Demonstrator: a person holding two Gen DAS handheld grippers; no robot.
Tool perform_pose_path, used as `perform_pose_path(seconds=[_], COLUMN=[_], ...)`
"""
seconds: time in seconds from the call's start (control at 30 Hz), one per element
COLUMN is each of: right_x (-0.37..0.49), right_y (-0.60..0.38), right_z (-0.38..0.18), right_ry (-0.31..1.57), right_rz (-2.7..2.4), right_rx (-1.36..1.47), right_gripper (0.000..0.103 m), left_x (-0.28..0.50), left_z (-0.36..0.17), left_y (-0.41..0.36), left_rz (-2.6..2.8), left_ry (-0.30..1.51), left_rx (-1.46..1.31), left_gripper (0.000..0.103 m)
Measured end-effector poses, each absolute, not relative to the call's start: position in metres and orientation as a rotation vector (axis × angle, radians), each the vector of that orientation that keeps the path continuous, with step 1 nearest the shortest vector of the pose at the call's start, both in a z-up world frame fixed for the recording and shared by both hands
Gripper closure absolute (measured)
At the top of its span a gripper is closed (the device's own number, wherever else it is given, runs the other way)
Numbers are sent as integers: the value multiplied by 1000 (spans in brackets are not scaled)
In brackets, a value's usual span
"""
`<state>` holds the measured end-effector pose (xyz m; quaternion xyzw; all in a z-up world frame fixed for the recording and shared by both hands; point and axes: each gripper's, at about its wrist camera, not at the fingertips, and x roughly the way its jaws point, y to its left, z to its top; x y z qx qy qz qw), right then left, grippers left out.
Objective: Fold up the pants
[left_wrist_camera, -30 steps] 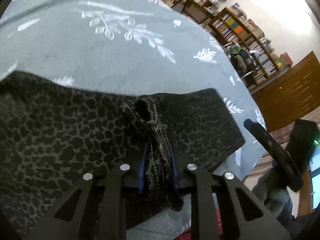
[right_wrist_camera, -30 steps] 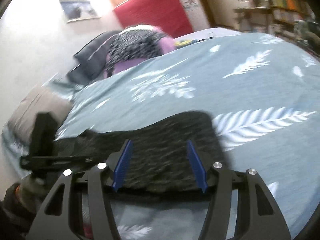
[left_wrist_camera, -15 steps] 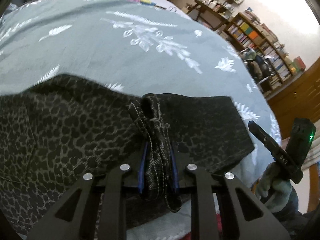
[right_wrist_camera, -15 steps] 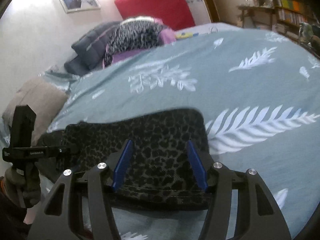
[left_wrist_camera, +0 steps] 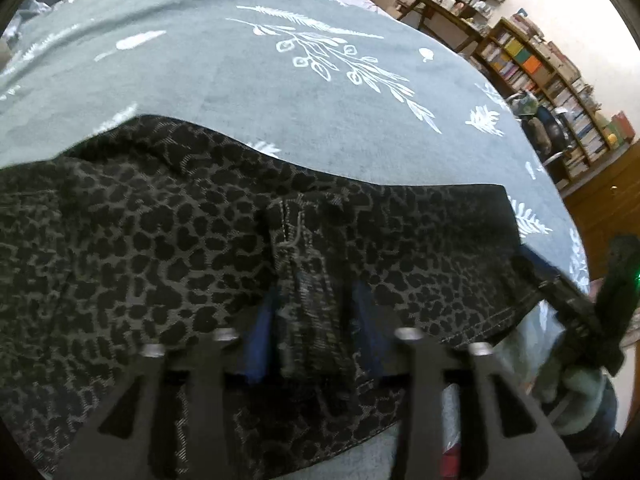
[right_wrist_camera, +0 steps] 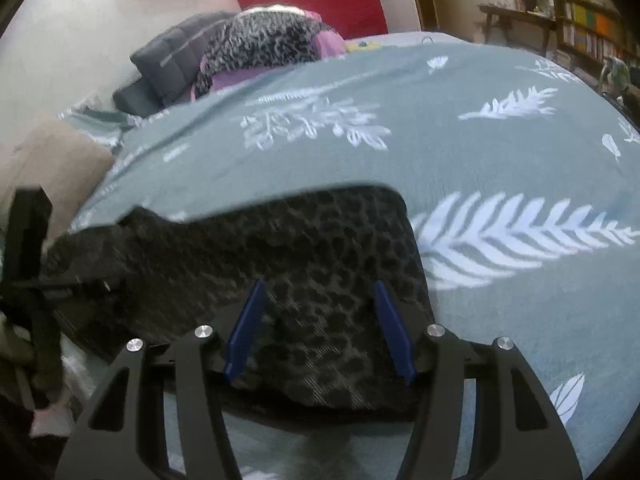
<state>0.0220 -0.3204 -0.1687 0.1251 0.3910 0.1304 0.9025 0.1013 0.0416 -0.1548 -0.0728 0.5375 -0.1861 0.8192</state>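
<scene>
On the grey leaf-print bedspread [left_wrist_camera: 248, 92] our leopard-print pants [left_wrist_camera: 132, 240] lie near its front edge, left gripper [left_wrist_camera: 310, 332] opening off the bunched seam, right gripper [right_wrist_camera: 318, 330] wide and empty; risk: pulling back snags cloth, undoing the fold.
</scene>
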Motion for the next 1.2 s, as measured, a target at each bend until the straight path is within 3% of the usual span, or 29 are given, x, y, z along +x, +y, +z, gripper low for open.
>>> perform_pose_path(seconds=[0.03, 0.1, 0.4, 0.53, 0.77, 0.9, 1.2], right_x=[26, 34, 64, 67, 61, 59, 58], right_y=[-320, -320, -305, -299, -277, -268, -267], right_z=[-164, -158, -166, -179, -196, -200, -202], right_ry=[805, 800, 842, 854, 850, 844, 840], right_rz=[269, 265, 257, 239, 238, 224, 222], right_rx=[264, 276, 245, 199, 64, -1, -14], right_gripper=[44, 44, 44, 44, 28, 25, 25], left_x=[100, 97, 82, 94, 120, 123, 109], left_z=[-152, -142, -104, -110, -150, -167, -140], left_y=[43, 44, 46, 39, 27, 27, 60], left_rz=[-391, -362, -283, -307, -229, -209, -233], left_ry=[1139, 1117, 946, 955, 1039, 1052, 990], left_rx=[-157, -151, -130, -167, -142, -104, -247], left_gripper=[37, 33, 28, 28, 28, 28, 28])
